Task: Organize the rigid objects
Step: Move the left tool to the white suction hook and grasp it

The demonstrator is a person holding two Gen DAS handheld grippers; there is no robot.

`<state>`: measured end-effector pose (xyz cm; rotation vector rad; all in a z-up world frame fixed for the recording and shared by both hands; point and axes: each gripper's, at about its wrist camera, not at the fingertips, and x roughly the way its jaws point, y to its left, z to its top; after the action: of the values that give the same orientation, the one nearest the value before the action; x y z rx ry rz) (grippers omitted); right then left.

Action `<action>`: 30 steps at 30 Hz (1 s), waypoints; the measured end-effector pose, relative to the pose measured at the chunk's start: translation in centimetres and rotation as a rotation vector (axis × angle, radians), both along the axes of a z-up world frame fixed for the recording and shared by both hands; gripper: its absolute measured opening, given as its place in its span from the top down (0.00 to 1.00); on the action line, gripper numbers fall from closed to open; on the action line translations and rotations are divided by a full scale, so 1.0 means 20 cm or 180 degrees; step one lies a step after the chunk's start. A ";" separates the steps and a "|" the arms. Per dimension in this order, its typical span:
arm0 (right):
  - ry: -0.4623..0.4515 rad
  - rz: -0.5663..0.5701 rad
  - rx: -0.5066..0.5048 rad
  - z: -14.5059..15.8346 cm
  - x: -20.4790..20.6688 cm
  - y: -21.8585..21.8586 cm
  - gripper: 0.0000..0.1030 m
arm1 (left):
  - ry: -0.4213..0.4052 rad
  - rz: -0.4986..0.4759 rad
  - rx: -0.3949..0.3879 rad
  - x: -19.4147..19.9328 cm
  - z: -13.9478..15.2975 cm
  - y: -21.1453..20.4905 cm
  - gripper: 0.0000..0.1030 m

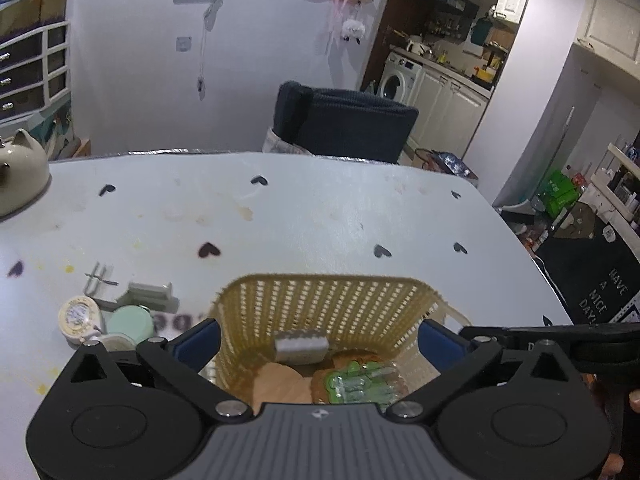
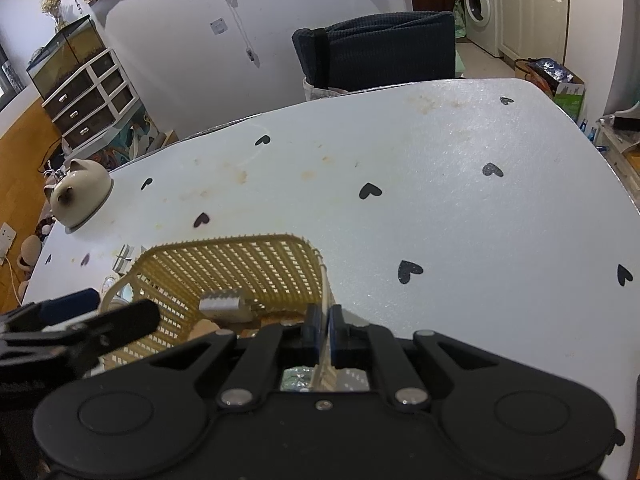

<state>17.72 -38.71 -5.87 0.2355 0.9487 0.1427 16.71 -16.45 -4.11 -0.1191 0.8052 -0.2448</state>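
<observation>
- A yellow perforated plastic basket (image 1: 324,312) sits near the front edge of the white table with black heart prints (image 1: 320,208).
- The left gripper (image 1: 320,344) is spread wide, its blue-padded fingers (image 1: 200,342) straddling the basket's two side walls and not visibly pressing on them.
- The right gripper (image 2: 323,330) is pinched shut on the basket's right-hand rim.
- Inside the basket lie a small silver ridged block (image 1: 301,346), a green moulded piece (image 1: 360,386) and a tan flat piece (image 1: 280,386).
- Left of the basket, on the table: a round white tape dispenser (image 1: 79,316), a mint-green round lid (image 1: 130,322) and a grey-white plastic clip (image 1: 150,294).
- A cream cat-eared ceramic pot (image 2: 80,192) stands at the table's far left.
</observation>
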 end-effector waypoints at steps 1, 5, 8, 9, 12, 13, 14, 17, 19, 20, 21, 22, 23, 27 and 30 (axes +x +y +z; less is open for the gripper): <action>0.0001 -0.0005 0.0000 0.00 0.00 0.00 0.95 | -0.0020 0.0013 0.0016 0.00 0.01 0.02 0.00; 0.0006 -0.0010 0.0002 0.00 0.00 0.00 0.95 | -0.0084 0.0113 0.0056 -0.01 0.03 0.09 0.00; 0.0011 -0.0016 0.0010 0.00 0.00 0.00 0.95 | -0.0117 0.0211 0.0076 -0.01 0.04 0.16 0.00; 0.0012 -0.0018 0.0009 0.00 0.00 0.00 0.95 | -0.0123 0.0239 0.0084 -0.01 0.03 0.19 0.00; 0.0017 -0.0020 0.0002 0.00 0.00 0.00 0.95 | -0.0123 0.0298 0.0078 0.00 0.01 0.27 0.00; 0.0017 -0.0022 0.0004 0.00 0.00 0.00 0.95 | -0.0112 0.0311 0.0063 0.00 0.00 0.30 0.00; 0.0019 -0.0024 0.0009 0.00 0.00 0.00 0.95 | -0.0104 0.0318 0.0064 0.01 -0.01 0.33 0.00; 0.0028 -0.0024 0.0025 0.00 0.00 0.00 0.95 | -0.0125 0.0337 0.0160 0.02 -0.05 0.41 0.00; 0.0032 -0.0024 0.0028 0.00 0.01 0.00 0.95 | -0.0142 0.0307 0.0193 0.03 -0.07 0.47 0.00; 0.0033 -0.0024 0.0025 0.00 0.01 0.00 0.95 | -0.0148 0.0279 0.0195 0.04 -0.08 0.50 0.00; 0.0034 -0.0023 0.0019 0.00 0.01 0.00 0.95 | -0.0156 0.0252 0.0193 0.04 -0.09 0.52 0.00; 0.0035 -0.0022 0.0012 0.00 0.01 0.00 0.95 | -0.0176 0.0220 0.0187 0.05 -0.10 0.55 0.00; 0.0036 -0.0020 0.0006 0.00 0.01 0.00 0.95 | -0.0189 0.0178 0.0194 0.05 -0.11 0.57 0.00; 0.0039 -0.0021 0.0011 0.00 0.01 0.01 0.95 | -0.0202 -0.0023 0.0320 0.08 -0.17 0.63 0.00; 0.0043 -0.0029 0.0019 0.00 0.01 0.01 0.95 | -0.0139 -0.0144 0.0289 0.11 -0.21 0.67 0.02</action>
<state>17.90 -38.60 -5.94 0.2465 0.9606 0.1359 18.96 -3.14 -8.40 -0.0101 0.7747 -0.2525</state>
